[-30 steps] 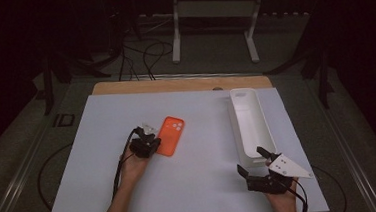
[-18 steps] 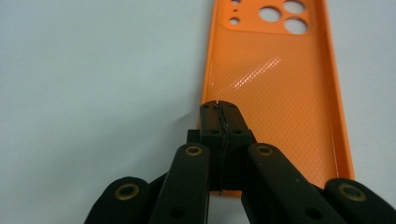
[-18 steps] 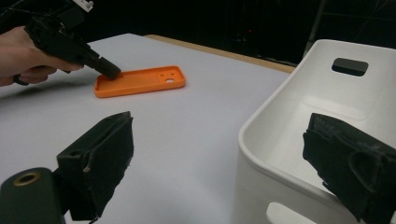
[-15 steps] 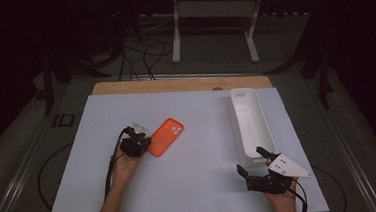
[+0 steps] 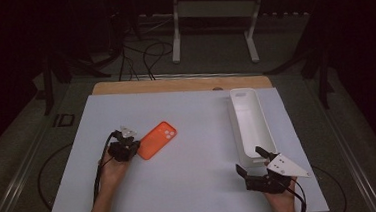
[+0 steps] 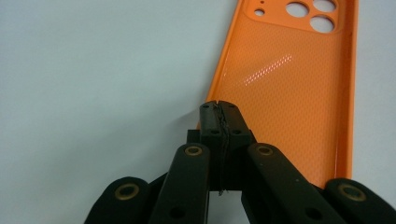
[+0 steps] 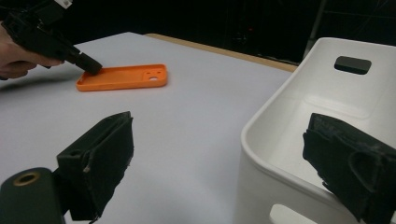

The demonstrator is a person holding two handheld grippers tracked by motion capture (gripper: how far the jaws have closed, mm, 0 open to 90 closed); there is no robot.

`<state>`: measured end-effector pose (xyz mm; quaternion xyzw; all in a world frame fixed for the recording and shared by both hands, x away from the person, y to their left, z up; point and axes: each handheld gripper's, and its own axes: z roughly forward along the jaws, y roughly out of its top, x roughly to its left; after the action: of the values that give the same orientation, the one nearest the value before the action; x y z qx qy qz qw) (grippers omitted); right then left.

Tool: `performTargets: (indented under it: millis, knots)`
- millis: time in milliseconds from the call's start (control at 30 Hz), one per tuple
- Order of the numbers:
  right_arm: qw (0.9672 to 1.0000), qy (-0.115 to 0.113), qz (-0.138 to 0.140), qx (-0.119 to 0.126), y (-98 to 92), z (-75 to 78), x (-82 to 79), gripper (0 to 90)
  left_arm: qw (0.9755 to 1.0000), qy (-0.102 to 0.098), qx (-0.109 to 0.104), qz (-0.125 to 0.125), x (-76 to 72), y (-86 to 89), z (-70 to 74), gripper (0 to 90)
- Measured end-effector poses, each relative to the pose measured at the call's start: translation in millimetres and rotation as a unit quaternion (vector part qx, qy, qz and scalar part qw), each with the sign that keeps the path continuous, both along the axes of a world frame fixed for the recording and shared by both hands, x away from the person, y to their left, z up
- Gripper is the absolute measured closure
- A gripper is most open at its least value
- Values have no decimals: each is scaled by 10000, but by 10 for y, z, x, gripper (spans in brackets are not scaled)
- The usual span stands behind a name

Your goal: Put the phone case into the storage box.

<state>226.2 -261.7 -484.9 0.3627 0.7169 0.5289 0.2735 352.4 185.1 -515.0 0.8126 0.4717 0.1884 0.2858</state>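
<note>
One orange phone case (image 5: 157,140), three camera holes, no readable branding, lies flat on the counter (image 5: 191,186), well left of the one white bin (image 5: 250,121). Your left tool (image 6: 218,108) is pinched fully closed, tips at the case's edge. Your right tool (image 5: 254,162) gapes wide, holding nothing, at the bin's near end.

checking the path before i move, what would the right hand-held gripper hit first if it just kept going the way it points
Most likely the near end wall of the white bin: the right hand-held gripper points at it with jaws open, one either side of the bin's near corner. Depth is hard to judge, but nothing lies between.
</note>
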Motion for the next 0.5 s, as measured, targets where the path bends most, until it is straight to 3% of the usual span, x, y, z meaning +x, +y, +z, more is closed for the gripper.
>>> performTargets:
  millis: [300,333,500]
  knots:
    - [10000,-17,13,-14,17,3,-1,88,9999,-43,-109,-45,-10,-2,-5,891]
    - [10000,-18,8,-15,16,3,-1,88,9996,-143,-196,-135,-33,-18,24,891]
    - [10000,-32,-15,15,3,12,6,88,9978,-401,-443,-295,-100,-22,144,751]
